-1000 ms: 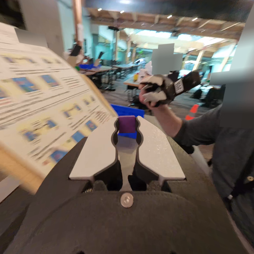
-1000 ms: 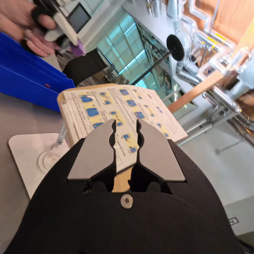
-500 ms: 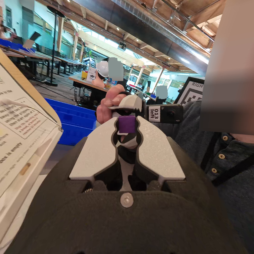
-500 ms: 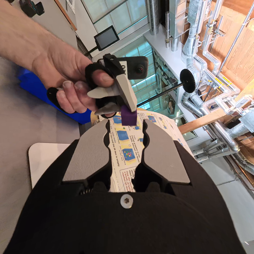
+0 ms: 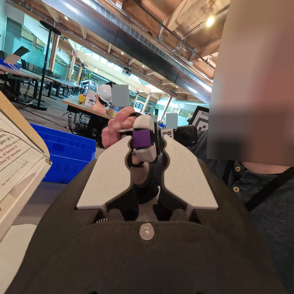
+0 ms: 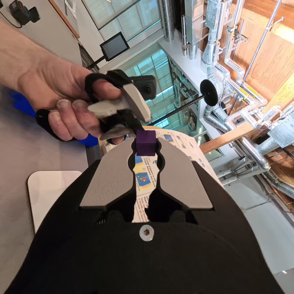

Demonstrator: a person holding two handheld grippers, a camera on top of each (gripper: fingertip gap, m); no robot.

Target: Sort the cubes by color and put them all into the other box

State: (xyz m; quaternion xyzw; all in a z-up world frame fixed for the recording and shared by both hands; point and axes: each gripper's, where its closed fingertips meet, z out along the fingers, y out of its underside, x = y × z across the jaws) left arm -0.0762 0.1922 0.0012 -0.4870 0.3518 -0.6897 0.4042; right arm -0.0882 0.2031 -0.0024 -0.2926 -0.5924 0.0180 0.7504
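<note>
Open workshop: timber ceiling point(image 5: 187, 19), silver ducts point(image 6: 230, 89), long desks point(image 5: 52, 81).

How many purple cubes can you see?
1. The purple cube sits between the right gripper fingertips, up in the air. More cubes may be hidden inside the blue box.

2 wrist views facing, close, sharing purple cube point(image 5: 141, 138)

Open-plan workshop hall, timber ceiling beams point(image 5: 183, 19), exposed metal ducts point(image 6: 222, 76), rows of workbenches point(image 5: 52, 79)
</note>
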